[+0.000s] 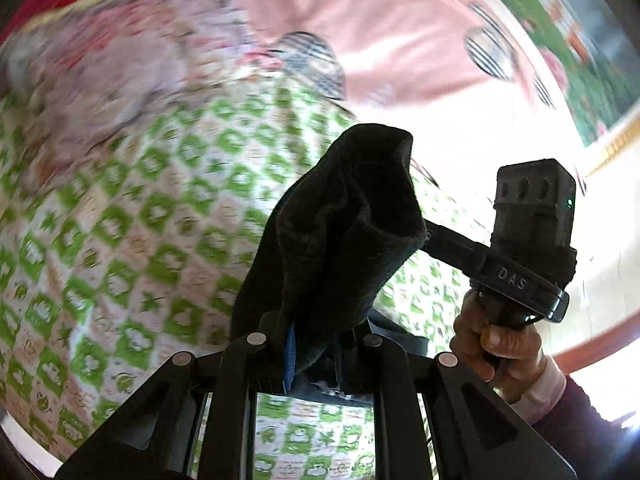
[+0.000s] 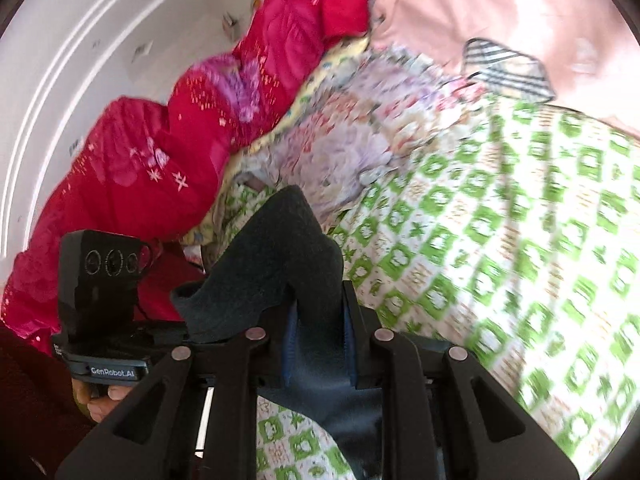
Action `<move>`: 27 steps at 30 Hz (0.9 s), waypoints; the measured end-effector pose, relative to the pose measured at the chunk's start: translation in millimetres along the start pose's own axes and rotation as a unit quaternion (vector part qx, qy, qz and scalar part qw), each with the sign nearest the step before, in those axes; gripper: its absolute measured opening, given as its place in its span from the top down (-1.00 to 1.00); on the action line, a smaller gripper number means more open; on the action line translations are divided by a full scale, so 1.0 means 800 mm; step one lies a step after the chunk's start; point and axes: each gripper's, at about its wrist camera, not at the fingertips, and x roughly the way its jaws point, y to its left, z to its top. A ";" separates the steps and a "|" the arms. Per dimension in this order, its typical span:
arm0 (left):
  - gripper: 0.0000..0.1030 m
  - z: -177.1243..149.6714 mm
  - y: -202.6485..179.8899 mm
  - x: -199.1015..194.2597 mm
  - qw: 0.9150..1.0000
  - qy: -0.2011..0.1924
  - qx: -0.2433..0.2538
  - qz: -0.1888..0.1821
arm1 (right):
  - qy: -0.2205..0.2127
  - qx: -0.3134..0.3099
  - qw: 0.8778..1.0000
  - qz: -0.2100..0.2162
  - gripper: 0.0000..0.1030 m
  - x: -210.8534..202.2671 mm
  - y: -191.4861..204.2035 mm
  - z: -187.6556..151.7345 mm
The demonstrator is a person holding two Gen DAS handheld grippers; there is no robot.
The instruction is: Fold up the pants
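The pants [image 1: 344,224] are dark, almost black fabric. In the left wrist view my left gripper [image 1: 316,344] is shut on a bunched edge of them, and the cloth stands up above the fingers, lifted off the bed. In the right wrist view my right gripper [image 2: 320,344] is shut on another part of the pants [image 2: 276,260], with cloth rising ahead of the blue pads and hanging below. The right gripper's body [image 1: 532,236], held in a hand, shows in the left view at the right; the left gripper's body [image 2: 104,300] shows at the left of the right view.
A bed sheet with green and white checks [image 1: 140,240] lies under both grippers. A crumpled floral quilt [image 2: 352,136] and a red quilt [image 2: 192,120] lie at the far side. A pink blanket [image 1: 380,32] with a striped pouch [image 2: 508,68] lies beyond. A white wall [image 2: 80,20] is at the left.
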 end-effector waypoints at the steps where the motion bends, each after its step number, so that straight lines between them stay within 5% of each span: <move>1: 0.73 -0.006 -0.009 0.002 1.000 0.003 0.010 -0.004 | -0.006 0.004 1.000 -0.005 0.60 -0.012 -0.004 -0.006; 14: 0.73 -0.064 -0.107 0.059 0.992 0.063 0.110 -0.023 | -0.056 0.067 0.995 -0.045 0.63 -0.106 -0.057 -0.092; 27: 0.73 -0.127 -0.156 0.134 0.973 0.136 0.187 -0.013 | -0.067 0.132 0.986 -0.081 0.63 -0.138 -0.109 -0.170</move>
